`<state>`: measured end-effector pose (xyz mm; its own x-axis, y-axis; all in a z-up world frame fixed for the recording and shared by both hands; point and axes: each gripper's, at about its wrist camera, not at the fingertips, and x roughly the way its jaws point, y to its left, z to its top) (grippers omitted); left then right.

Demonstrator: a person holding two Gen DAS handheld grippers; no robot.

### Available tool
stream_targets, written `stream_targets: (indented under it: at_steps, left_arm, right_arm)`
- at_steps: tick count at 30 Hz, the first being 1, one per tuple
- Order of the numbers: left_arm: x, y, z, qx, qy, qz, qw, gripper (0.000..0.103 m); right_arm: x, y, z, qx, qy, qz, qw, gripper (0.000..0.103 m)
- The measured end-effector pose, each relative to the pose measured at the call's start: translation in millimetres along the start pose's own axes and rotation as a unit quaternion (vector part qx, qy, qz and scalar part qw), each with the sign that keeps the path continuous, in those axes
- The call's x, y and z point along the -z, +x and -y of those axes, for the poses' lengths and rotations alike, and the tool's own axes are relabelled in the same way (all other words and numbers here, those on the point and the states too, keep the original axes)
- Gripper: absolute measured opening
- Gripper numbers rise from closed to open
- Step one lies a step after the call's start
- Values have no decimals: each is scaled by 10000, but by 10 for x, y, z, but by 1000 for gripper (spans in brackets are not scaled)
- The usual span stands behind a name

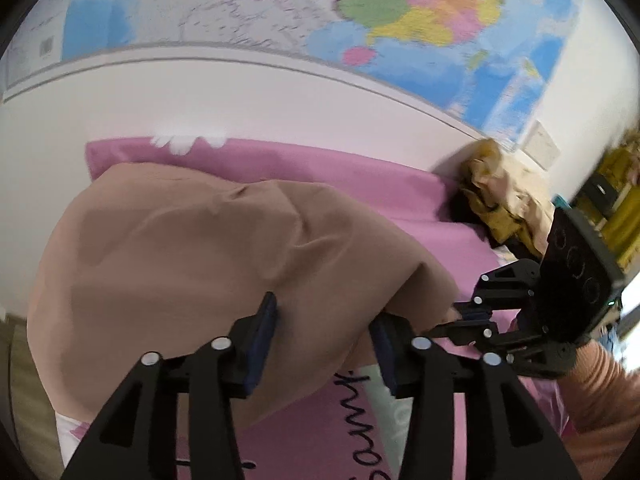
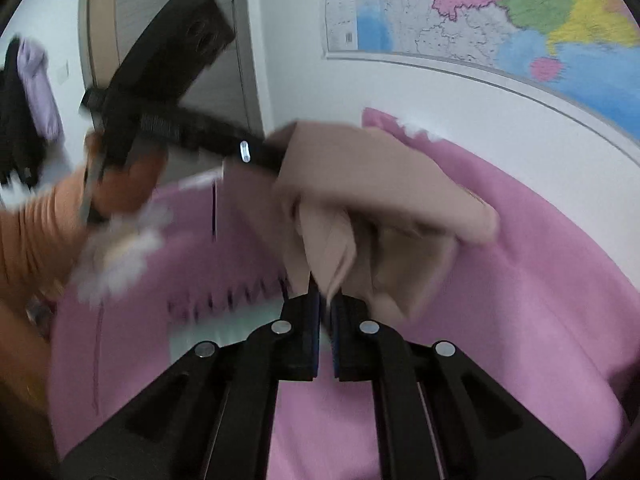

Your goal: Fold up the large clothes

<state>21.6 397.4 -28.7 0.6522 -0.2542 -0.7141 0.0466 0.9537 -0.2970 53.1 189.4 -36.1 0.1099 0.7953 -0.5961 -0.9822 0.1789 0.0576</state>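
A large tan garment (image 1: 180, 264) lies bunched on a pink bedsheet (image 1: 360, 184). My left gripper (image 1: 324, 336) hovers low over its near edge with the pads standing apart. The cloth shows in the gap, and neither pad presses on it. My right gripper (image 2: 326, 300) is shut on a thin fold of the tan garment (image 2: 380, 184), which rises from its pads in a crumpled heap. In the left wrist view the right gripper (image 1: 460, 316) pinches the garment's right corner. In the right wrist view the left gripper (image 2: 272, 158), blurred, reaches the heap's left side.
The pink sheet (image 2: 540, 280) has printed writing and white flowers (image 2: 120, 248). A wall map (image 1: 400, 8) hangs behind the bed. A pile of yellow and beige clothes (image 1: 500, 200) lies by the wall. An orange sleeve (image 2: 28, 240) holds the left gripper. A door (image 2: 168, 8) stands behind it.
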Motion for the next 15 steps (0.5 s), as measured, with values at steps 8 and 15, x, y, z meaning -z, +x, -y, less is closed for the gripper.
stream_targets:
  at_steps: [8,15]
  left_arm:
    - [117,-23,3,581,-143,203,9980,57]
    - [315,285,343,219,499,-321,9980,58]
  right_arm:
    - [229,-112,61,-290,449,-635,9966,13]
    - [-48,-193,527,-1312,2550,349,9573,76]
